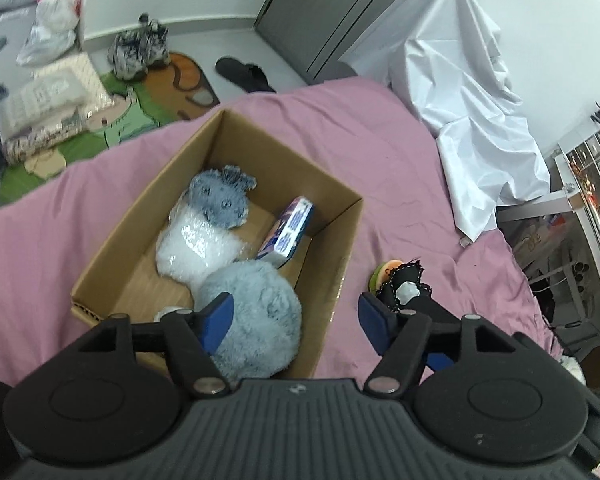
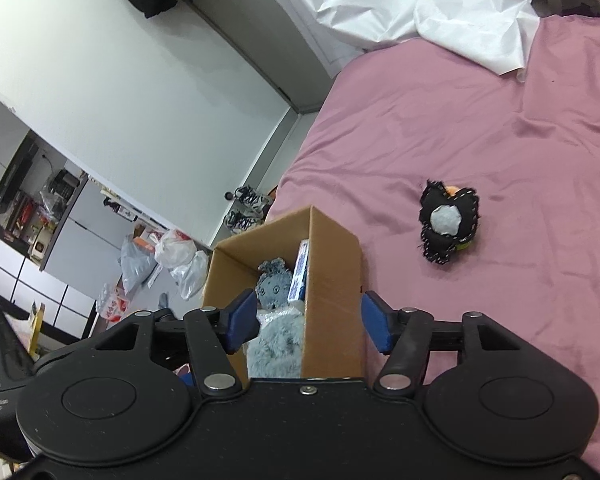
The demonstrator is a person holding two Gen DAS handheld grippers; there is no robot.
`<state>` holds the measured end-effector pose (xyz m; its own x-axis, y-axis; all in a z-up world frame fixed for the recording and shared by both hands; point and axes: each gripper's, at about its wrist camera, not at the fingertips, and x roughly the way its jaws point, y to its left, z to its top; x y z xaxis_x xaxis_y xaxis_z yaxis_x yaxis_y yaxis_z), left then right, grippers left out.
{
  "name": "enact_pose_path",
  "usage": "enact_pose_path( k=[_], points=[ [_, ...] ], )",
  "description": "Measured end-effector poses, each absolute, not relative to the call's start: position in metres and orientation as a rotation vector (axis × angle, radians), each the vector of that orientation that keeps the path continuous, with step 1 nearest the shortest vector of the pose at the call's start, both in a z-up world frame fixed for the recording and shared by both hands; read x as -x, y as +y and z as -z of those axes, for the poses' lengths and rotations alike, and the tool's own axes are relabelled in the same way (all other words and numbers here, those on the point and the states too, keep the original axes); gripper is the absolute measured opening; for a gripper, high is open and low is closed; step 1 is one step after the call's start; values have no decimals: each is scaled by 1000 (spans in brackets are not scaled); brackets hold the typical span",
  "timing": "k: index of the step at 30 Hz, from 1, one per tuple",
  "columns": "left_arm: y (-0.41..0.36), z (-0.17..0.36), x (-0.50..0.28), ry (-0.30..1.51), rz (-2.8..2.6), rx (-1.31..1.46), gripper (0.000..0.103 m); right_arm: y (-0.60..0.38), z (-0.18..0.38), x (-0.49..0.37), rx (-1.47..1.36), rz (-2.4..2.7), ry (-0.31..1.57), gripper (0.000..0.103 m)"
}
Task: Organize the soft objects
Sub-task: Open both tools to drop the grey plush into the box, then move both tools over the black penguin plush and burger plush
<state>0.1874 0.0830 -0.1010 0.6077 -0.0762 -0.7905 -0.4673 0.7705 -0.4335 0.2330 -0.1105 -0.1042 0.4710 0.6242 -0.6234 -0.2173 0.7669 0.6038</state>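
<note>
An open cardboard box (image 1: 332, 248) sits on the pink bed sheet (image 1: 380, 140). It holds a fluffy grey-blue plush (image 1: 260, 300), a blue-faced plush toy (image 1: 220, 200) with a white body in clear wrap, and a blue-and-white packet (image 1: 290, 228). My left gripper (image 1: 296, 316) hovers open over the box's near right corner, one finger above the fluffy plush, gripping nothing. A small black plush with a pale round patch (image 1: 406, 290) lies on the sheet just right of the box. My right gripper (image 2: 308, 322) is open too and straddles the box (image 2: 332, 280) wall without pressing on it; the black plush (image 2: 448, 224) lies beyond, to the right.
A crumpled white sheet (image 1: 468, 100) drapes over furniture at the bed's far right. On the floor beyond the bed are a green mat (image 1: 112, 120), patterned shoes (image 1: 138, 52), a black slipper (image 1: 244, 74), plastic bags (image 2: 180, 260) and packages. Cluttered shelves (image 2: 32, 208) stand by the wall.
</note>
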Motion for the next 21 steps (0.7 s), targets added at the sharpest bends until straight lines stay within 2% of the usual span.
enact_pose_path(
  k=[6,11,13,21],
  points=[
    [70,84,-186,877,-267,606,74,-123,98,-233,-500,-512,934,70],
    [62,73,-183,857,-282,580,80,-134,93,-232,-516,-501,922,75],
    [58,68,-181,845,-292,568,84,-139,90,-232,-521,-501,913,82],
    [41,48,-180,800,-305,493,87,-158,81,-232,-543,-489,903,95]
  ],
)
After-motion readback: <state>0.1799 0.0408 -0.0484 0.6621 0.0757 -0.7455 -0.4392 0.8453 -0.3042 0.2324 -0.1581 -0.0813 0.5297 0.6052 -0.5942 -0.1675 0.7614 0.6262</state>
